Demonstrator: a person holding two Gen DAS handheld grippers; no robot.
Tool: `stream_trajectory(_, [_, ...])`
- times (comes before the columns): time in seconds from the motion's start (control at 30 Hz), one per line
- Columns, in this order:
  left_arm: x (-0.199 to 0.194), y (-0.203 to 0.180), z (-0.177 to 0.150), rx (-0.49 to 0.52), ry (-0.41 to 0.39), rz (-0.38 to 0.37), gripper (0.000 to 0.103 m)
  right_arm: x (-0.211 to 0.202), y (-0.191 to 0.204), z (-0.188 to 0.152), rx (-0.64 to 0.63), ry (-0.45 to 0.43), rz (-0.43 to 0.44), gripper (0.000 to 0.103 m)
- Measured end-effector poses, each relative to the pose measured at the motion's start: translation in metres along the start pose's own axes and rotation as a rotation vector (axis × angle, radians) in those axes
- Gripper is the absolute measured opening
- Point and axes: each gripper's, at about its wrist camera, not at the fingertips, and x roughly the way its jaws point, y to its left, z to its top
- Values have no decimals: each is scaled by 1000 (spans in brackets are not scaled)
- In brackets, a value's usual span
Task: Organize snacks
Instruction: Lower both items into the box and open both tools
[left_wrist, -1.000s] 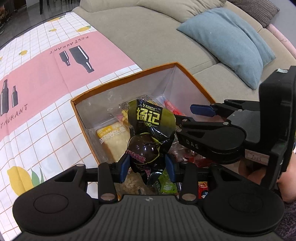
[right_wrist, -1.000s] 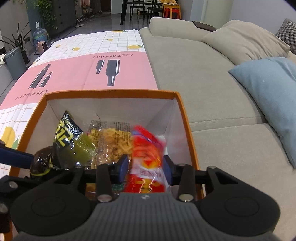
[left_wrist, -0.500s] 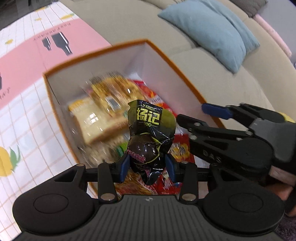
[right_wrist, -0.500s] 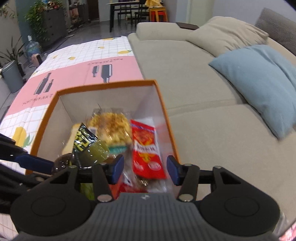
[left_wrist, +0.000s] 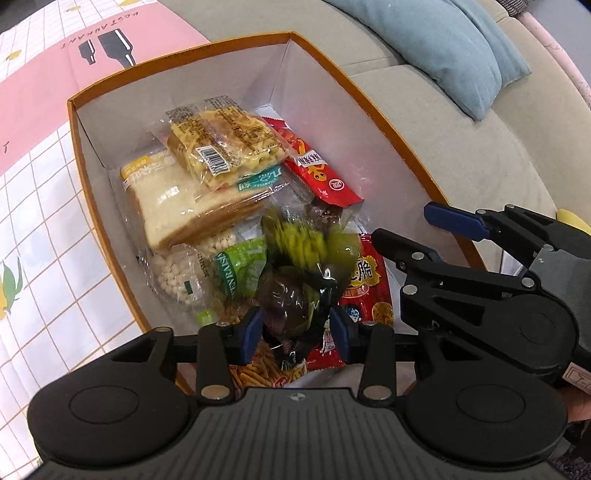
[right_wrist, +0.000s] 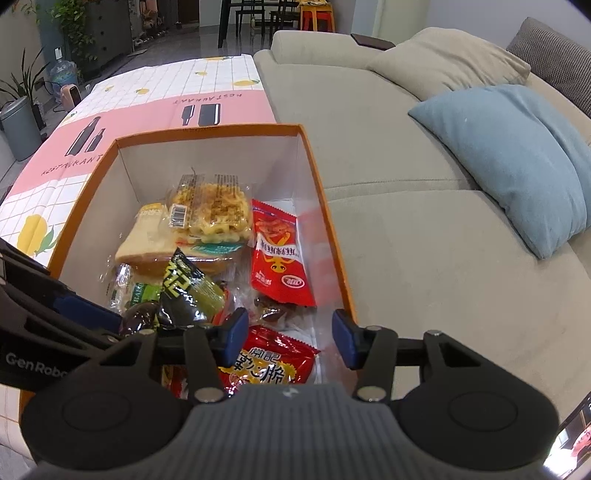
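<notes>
An orange-rimmed box (left_wrist: 373, 110) (right_wrist: 317, 177) with white walls stands on the sofa and holds several snack packs. My left gripper (left_wrist: 295, 328) is shut on a dark green-and-black snack packet (left_wrist: 295, 291) over the box's near end; the packet also shows in the right wrist view (right_wrist: 184, 288). My right gripper (right_wrist: 290, 336) is open and empty above the box, over a red packet (right_wrist: 279, 254) and a red crisp bag (right_wrist: 264, 365). Packed bread (left_wrist: 181, 203) and waffles (left_wrist: 225, 144) lie at the far end.
A beige sofa (right_wrist: 406, 221) carries a blue cushion (right_wrist: 517, 155) to the right. A pink and white checked cloth (left_wrist: 40, 110) covers the surface left of the box. My right gripper's body (left_wrist: 480, 288) sits close on the right in the left wrist view.
My right gripper opened and let the red packet fall into the box. My left gripper moved over the box and lower with the green-and-black packet, whose top is now blurred.
</notes>
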Motion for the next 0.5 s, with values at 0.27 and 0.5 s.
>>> stream_trajectory(0.27, [-32,6,-15,8,-61,7,55,-16,12,0,-41,-6,-15,50])
stream_trajectory(0.5, [-87,8,-38,62,-224,125,55,-49,32,5,-81,-55,-9,58])
